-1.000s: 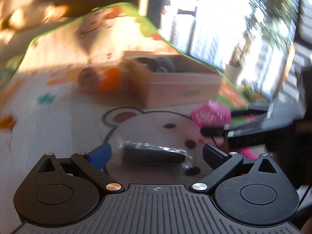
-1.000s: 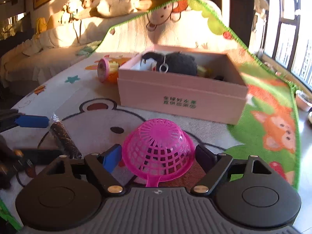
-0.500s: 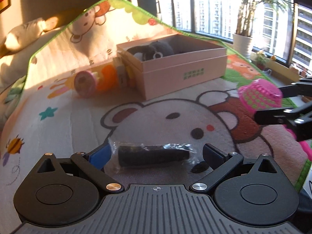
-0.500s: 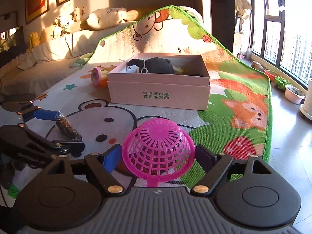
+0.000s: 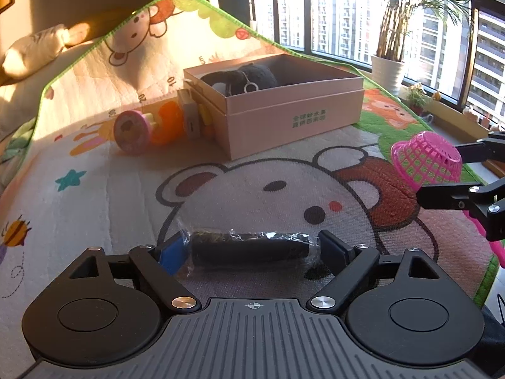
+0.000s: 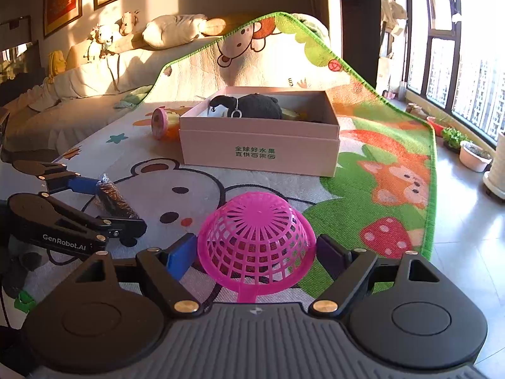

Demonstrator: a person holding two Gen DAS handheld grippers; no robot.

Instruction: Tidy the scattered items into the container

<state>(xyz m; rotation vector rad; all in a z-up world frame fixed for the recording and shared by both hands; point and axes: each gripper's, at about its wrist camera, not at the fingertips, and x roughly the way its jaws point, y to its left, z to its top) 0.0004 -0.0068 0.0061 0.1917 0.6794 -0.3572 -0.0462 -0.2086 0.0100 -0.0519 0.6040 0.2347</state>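
left wrist: left gripper (image 5: pixel 252 248) just closed onto wrapped dark roll (image 5: pixel 251 248); right gripper (image 6: pixel 256 249) clamps pink basket (image 6: pixel 256 243).

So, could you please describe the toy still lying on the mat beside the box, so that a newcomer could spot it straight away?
Find the pink cardboard box standing on the cartoon bear play mat. Against the box's left side, as the left wrist view shows it, a cylindrical toy lies on its side. Its round pink end disc and orange middle set it apart from the black plush toy, which is inside the box.
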